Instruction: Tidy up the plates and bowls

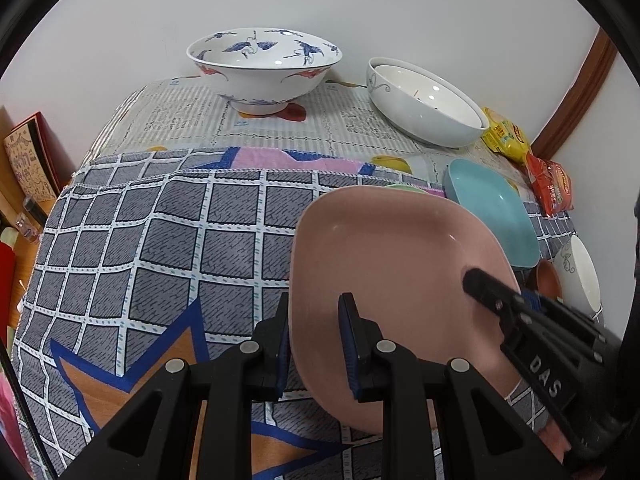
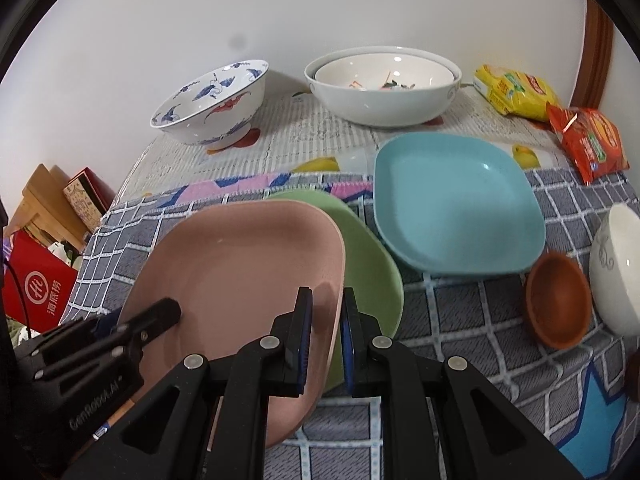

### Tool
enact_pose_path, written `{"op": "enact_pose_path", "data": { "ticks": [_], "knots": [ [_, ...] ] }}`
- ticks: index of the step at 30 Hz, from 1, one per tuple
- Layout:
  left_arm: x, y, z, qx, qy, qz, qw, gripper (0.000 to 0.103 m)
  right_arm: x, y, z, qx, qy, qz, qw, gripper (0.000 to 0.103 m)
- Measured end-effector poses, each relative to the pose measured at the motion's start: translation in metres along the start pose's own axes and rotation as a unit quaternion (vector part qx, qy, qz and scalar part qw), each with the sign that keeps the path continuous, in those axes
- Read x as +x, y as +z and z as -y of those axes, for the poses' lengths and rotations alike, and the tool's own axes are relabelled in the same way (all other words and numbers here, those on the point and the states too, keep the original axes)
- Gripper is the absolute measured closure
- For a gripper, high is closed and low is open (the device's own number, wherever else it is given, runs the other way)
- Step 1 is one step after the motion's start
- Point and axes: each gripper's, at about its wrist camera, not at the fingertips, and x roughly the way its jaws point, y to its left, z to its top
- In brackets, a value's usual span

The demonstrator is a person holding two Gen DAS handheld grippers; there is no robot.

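A pink square plate (image 1: 396, 248) (image 2: 240, 264) is held tilted above the checked cloth by both grippers. My left gripper (image 1: 314, 344) is shut on its left rim. My right gripper (image 2: 326, 340) is shut on its right rim, and its finger (image 1: 492, 292) shows in the left wrist view. A green plate (image 2: 368, 256) lies under the pink plate's right side. A blue square plate (image 2: 456, 204) (image 1: 492, 208) lies beyond it. A small brown bowl (image 2: 558, 300) and a white bowl (image 2: 620, 276) sit at the right.
A crane-patterned bowl (image 1: 264, 64) (image 2: 212, 104) and stacked white bowls (image 1: 428, 100) (image 2: 384, 84) stand at the back by the wall. Yellow (image 2: 512, 92) and red snack packets (image 2: 588, 140) lie at the back right. Boxes (image 2: 40, 280) stand beyond the table's left edge.
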Motion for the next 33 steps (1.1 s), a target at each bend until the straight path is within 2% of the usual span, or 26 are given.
{"op": "enact_pose_path", "data": {
  "ticks": [9,13,18,23,26,28,30,33],
  "knots": [
    [0.005,-0.002,0.009,0.005,-0.003,-0.008,1.0000,0.082,0.007,0.011,0.013,0.017,0.013,0.001,1.000,0.084],
    [0.005,-0.005,0.011,0.009,0.002,-0.010,0.9999,0.082,-0.003,0.007,0.017,0.022,0.015,0.004,1.000,0.076],
    [0.004,-0.007,0.015,0.017,0.014,-0.008,0.9997,0.081,-0.022,-0.005,0.024,0.029,0.031,0.005,0.999,0.074],
    [0.003,-0.009,0.018,0.020,0.015,-0.015,0.9996,0.073,-0.020,-0.014,0.027,0.032,0.041,-0.019,0.998,0.069],
    [0.000,-0.010,0.020,0.025,0.019,-0.011,0.9994,0.068,-0.014,-0.017,0.029,0.035,0.032,-0.024,0.999,0.071],
    [-0.001,-0.010,0.021,0.026,0.018,-0.009,0.9995,0.068,-0.010,-0.018,0.029,0.035,0.036,-0.019,0.999,0.086],
    [-0.001,-0.009,0.020,0.025,0.018,-0.008,0.9995,0.068,-0.007,-0.017,0.027,0.031,0.039,-0.016,0.999,0.090],
    [0.000,-0.008,0.020,0.025,0.022,-0.007,0.9994,0.068,-0.003,-0.013,0.023,0.016,0.011,-0.001,1.000,0.095]
  ]
}}
